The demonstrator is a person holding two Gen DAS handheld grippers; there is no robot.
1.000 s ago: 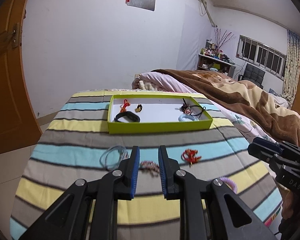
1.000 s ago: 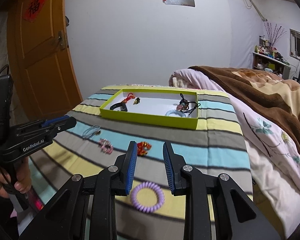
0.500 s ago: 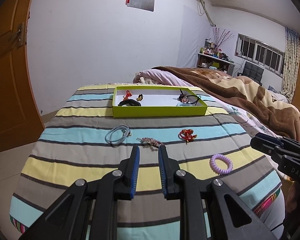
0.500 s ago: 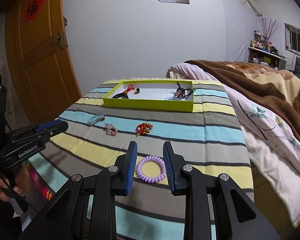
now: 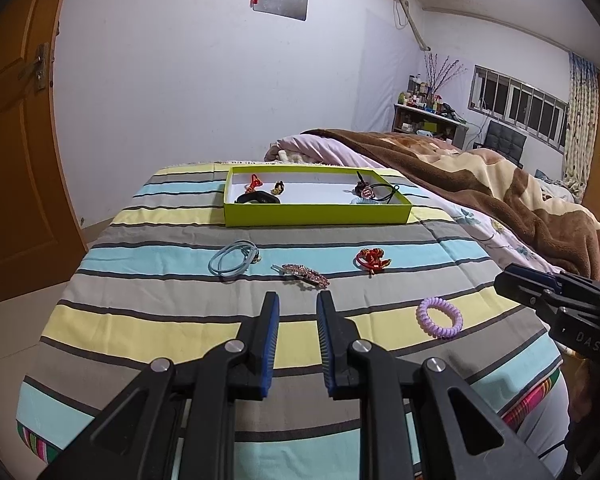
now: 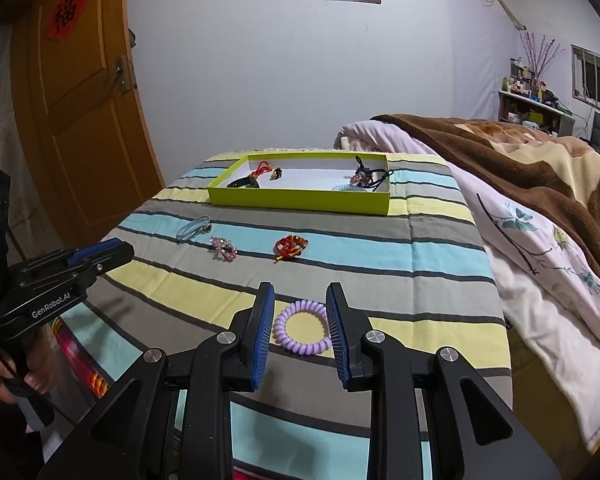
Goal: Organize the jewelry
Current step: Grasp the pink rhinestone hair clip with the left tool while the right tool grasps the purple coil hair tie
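A green tray (image 5: 318,216) (image 6: 300,202) at the far end of the striped cloth holds several pieces of jewelry. Loose on the cloth lie a blue hair tie (image 5: 233,263) (image 6: 194,229), a pink beaded clip (image 5: 305,275) (image 6: 223,248), a red knot ornament (image 5: 372,261) (image 6: 289,246) and a purple coil hair tie (image 5: 439,317) (image 6: 303,333). My left gripper (image 5: 297,306) is open and empty, just short of the pink clip. My right gripper (image 6: 300,300) is open, its fingers on either side of the purple coil, apart from it.
The striped cloth (image 5: 172,320) covers a raised surface with edges dropping off at left and front. A bed with a brown blanket (image 5: 480,184) lies at the right. A wooden door (image 6: 72,120) stands at the left.
Both grippers have pulled back from the tray toward the near edge. The purple coil now lies between my right gripper's fingers. Both stay open.
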